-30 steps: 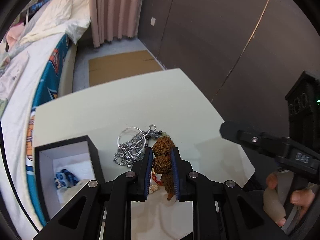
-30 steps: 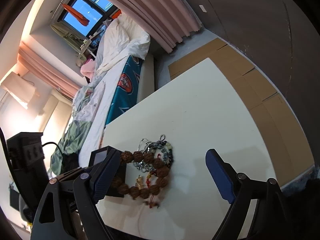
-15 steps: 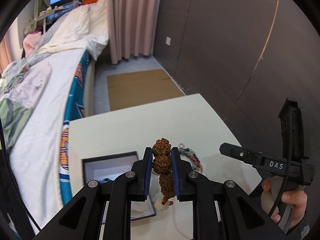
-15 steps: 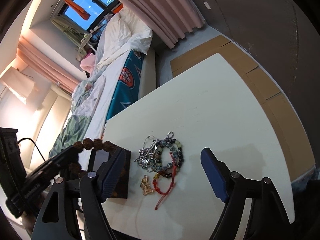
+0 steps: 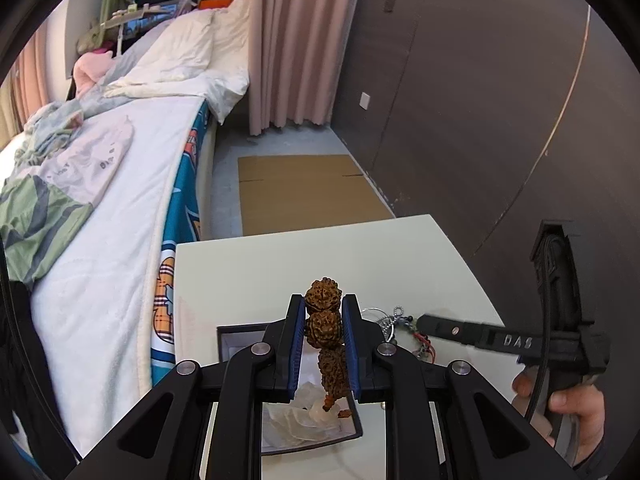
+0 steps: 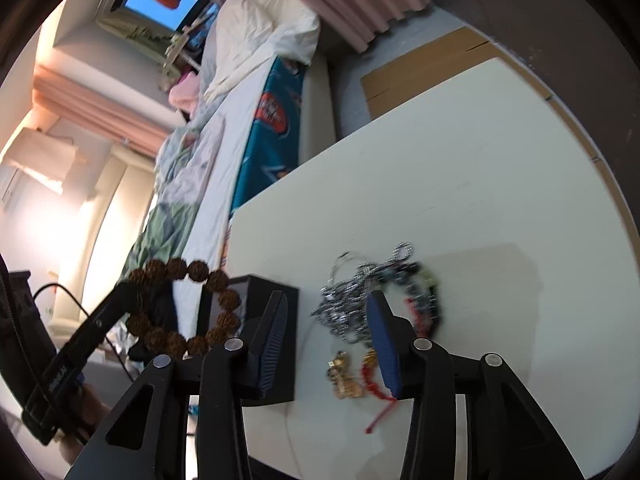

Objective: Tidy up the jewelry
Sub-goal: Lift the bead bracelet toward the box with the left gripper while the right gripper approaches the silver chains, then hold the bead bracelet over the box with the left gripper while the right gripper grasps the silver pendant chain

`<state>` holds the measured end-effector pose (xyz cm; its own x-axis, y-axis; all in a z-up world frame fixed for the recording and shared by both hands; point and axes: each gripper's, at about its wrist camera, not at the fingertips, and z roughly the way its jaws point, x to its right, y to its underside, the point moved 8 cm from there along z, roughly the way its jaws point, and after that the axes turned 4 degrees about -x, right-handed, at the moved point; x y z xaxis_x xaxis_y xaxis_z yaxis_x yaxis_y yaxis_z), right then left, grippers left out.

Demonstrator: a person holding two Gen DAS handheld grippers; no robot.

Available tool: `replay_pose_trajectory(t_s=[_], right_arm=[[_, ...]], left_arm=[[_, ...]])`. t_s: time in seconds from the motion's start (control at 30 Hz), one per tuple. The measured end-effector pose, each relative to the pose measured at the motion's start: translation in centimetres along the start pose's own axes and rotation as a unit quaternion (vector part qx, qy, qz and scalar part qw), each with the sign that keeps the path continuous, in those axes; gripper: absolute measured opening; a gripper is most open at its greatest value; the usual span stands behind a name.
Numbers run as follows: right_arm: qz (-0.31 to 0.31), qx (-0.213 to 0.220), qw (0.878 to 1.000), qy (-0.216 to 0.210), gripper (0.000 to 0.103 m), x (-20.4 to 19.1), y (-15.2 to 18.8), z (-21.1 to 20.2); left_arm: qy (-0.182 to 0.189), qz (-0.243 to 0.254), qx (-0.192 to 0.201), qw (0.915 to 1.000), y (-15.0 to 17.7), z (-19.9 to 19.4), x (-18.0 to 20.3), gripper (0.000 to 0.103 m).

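- I'm working over a cream table (image 5: pixel 320 256) that stands beside a bed (image 5: pixel 120 184) with white bedding; pink curtains (image 5: pixel 296 40), a dark wall panel and flattened cardboard (image 5: pixel 308 192) on the floor fill the room beyond.
- My left gripper (image 5: pixel 323 320) is clamped on the brown bead bracelet (image 5: pixel 325 322), which hangs between its blue pads above the open black box (image 5: pixel 240 334); the right camera shows the full ring of beads (image 6: pixel 184 308) lifted off the table.
- My right gripper (image 6: pixel 328 332) has its jaws partly apart and has just been closing; nothing is pressed between them. It hangs over the jewelry pile (image 6: pixel 380 292): silver chain, dark beads, red cord and a gold charm (image 6: pixel 344 380), on the table just beside the box (image 6: pixel 276 344).
- A second ago the bracelet was low over the pile; now it is over the box, and the right gripper has come much nearer the pile.
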<state>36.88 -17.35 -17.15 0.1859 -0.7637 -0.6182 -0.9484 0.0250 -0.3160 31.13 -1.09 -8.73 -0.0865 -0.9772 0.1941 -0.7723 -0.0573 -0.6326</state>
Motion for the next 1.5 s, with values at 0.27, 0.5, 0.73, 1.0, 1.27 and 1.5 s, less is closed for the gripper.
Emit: replay_pose_trajectory(t_s=[0.27,0.5,0.73,1.0,1.27,1.5], right_arm=[[-0.042,-0.02,0.998,0.038,0.041,-2.4,0.5,3.3],[-0.074,-0.042,0.989,0.123,0.039,-1.6,0.8,6.0],[-0.101,-0.063,0.981,0.156,0.02,-1.3,1.3,7.2],[-0.058,-0.017,0.994,0.095,0.012,-1.2,1.0,3.4],[-0.044,0.042,0.998,0.025,0.001,-3.0,0.7,-1.8],[-0.064,-0.009,0.997,0.047,0.002,-4.0,0.5,1.3]], left_arm=[[0.002,-0.012,0.006,0.9999,0.2,-0.6,-1.6,0.019],[0.0,-0.025,0.009,0.9997,0.5,-1.3,-3.3,0.019],[0.0,-0.036,0.016,0.9992,0.8,-2.5,-4.7,0.019],[0.013,-0.041,0.021,0.9989,1.1,-3.4,-4.7,0.019],[0.031,-0.033,0.027,0.9986,0.6,-3.9,-3.6,0.019],[0.027,-0.037,0.031,0.9985,0.4,-4.2,-4.3,0.019]])
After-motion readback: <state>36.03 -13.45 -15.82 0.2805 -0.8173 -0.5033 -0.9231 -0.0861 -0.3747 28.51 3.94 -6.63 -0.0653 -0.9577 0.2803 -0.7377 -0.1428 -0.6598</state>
